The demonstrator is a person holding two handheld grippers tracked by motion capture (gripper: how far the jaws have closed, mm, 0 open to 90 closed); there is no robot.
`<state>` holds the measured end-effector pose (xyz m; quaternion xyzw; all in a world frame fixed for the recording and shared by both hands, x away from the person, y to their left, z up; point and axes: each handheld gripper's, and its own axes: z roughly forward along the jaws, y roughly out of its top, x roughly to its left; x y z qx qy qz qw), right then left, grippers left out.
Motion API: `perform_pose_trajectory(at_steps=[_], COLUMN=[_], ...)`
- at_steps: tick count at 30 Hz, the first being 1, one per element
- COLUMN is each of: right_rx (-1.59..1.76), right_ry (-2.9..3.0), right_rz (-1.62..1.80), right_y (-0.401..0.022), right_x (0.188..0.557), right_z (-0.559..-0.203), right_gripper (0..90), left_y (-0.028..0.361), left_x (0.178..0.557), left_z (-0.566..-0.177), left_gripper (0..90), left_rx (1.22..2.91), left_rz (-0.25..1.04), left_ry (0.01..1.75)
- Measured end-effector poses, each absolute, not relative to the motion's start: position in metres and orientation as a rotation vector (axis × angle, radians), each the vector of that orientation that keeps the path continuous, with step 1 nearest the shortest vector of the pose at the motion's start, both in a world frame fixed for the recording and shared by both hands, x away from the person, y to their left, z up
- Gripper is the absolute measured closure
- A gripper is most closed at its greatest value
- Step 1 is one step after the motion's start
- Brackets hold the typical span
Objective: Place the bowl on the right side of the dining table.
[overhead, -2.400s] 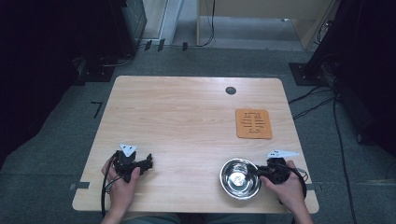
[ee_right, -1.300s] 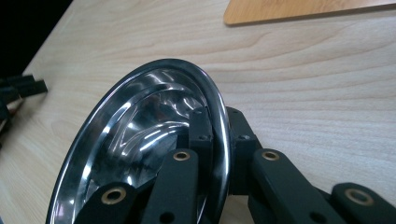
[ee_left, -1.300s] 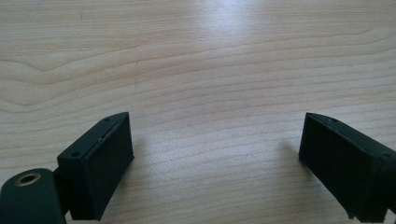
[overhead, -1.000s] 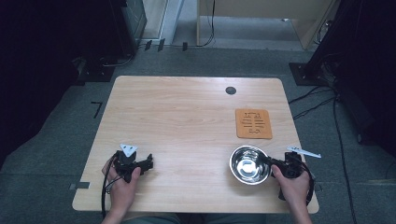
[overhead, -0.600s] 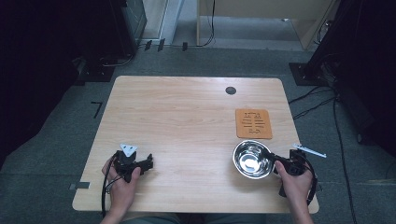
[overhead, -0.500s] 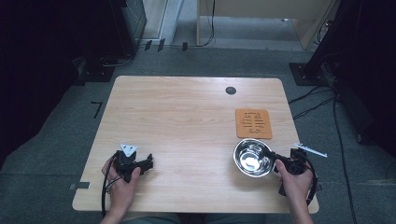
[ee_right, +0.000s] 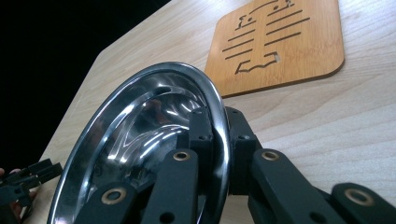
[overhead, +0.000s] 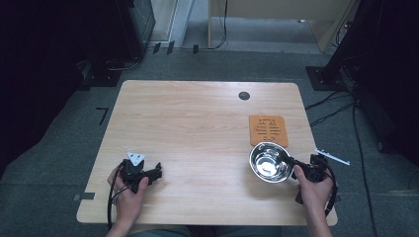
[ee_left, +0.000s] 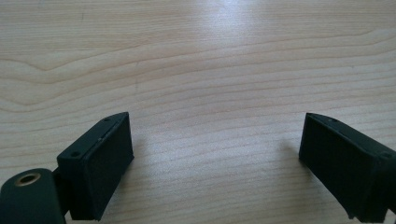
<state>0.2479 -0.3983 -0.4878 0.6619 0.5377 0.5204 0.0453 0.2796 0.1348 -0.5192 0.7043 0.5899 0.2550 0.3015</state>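
**Steel bowl pinched by its rim beside the wooden trivet**

The right gripper [overhead: 292, 164] is clamped on the rim of the steel bowl [overhead: 270, 162], one jaw inside the rim and one outside, as its own view shows with the bowl [ee_right: 140, 140] tilted up on edge against the jaws; in the high view the bowl sits toward four o'clock on the table [overhead: 197, 128], with the right hand [overhead: 312, 185] behind it at the near right corner; the bowl's far edge lies just at the near edge of the wooden trivet [overhead: 268, 130], which is at roughly three o'clock on the tabletop and lies flat; whether bowl and trivet touch cannot be told from above; in the right gripper view the trivet [ee_right: 280, 42] shows beyond the bowl's rim, with bare wood between them.

The left gripper [overhead: 157, 173] rests at about eight o'clock on the table, held in the left hand [overhead: 129, 192], well apart from the bowl; its jaws stand wide with nothing between them, just bare wood grain in the left gripper view [ee_left: 215, 158]; a small dark round hole [overhead: 244, 96] marks the table toward one o'clock near the far edge.
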Motion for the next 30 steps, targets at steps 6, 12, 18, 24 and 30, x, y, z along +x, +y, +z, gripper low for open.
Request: perform_pose_trajectory(at_steps=[6, 12, 18, 24, 30], right_rx=[2.022, 2.022, 2.020, 2.020, 2.041], right_ry=[1.608, 1.598, 1.567, 1.532, 1.488], right_rz=[1.583, 1.549, 1.549, 1.533, 1.516], right_y=[-0.402, -0.403, -0.403, -0.405, -0.410], right_x=[0.249, 0.252, 0.259, 0.269, 0.279], right_z=[-0.485, -0.484, -0.480, -0.476, -0.474], right_gripper=[84.6, 84.6, 84.6, 84.6, 84.6], left_y=[0.135, 0.135, 0.135, 0.135, 0.135], left_x=[0.280, 0.280, 0.280, 0.280, 0.280], left_z=[-0.519, -0.519, -0.519, -0.519, -0.519], left_gripper=[9.4, 9.4, 9.4, 9.4, 9.4], left_rx=[1.868, 1.868, 1.868, 1.868, 1.868], left_rz=[0.676, 0.676, 0.676, 0.676, 0.676], left_ry=[1.565, 1.565, 1.565, 1.565, 1.565])
